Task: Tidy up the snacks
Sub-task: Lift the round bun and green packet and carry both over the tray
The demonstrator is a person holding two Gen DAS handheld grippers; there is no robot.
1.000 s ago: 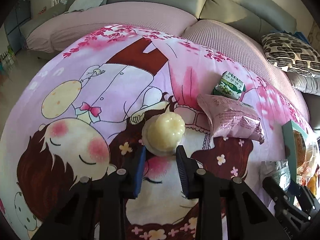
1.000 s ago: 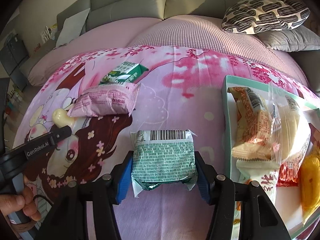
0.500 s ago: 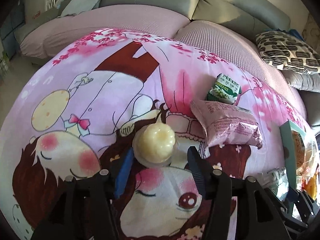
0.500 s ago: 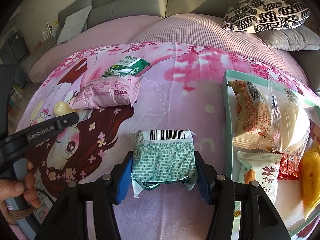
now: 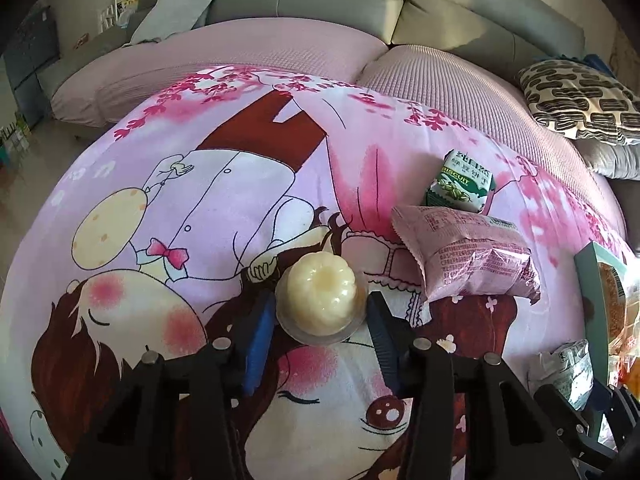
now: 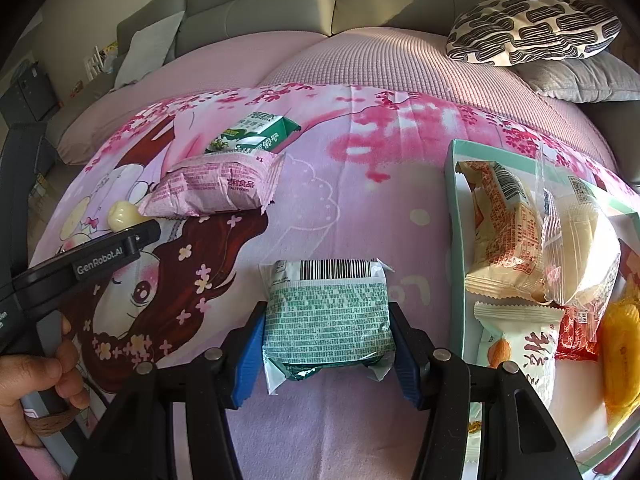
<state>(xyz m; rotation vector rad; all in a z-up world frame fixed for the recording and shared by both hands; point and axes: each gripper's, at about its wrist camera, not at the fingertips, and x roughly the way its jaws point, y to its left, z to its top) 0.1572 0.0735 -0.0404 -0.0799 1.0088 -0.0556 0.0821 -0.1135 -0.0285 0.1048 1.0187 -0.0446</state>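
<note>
Jelly cup (image 5: 321, 300) on pink blanket (image 5: 248, 184), between pads of left gripper (image 5: 320, 320); jaws closing, contact unclear. Light, slick plastic, squashy; grip low at rim. Right gripper (image 6: 326, 340) clamps green packet (image 6: 326, 316) by sides: light, crinkly, crushable. Teal tray (image 6: 456, 208) just right.

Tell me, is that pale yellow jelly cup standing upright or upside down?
Upside down: the pale yellow jelly cup rests on its wide clear rim, its moulded bottom facing up.
</note>
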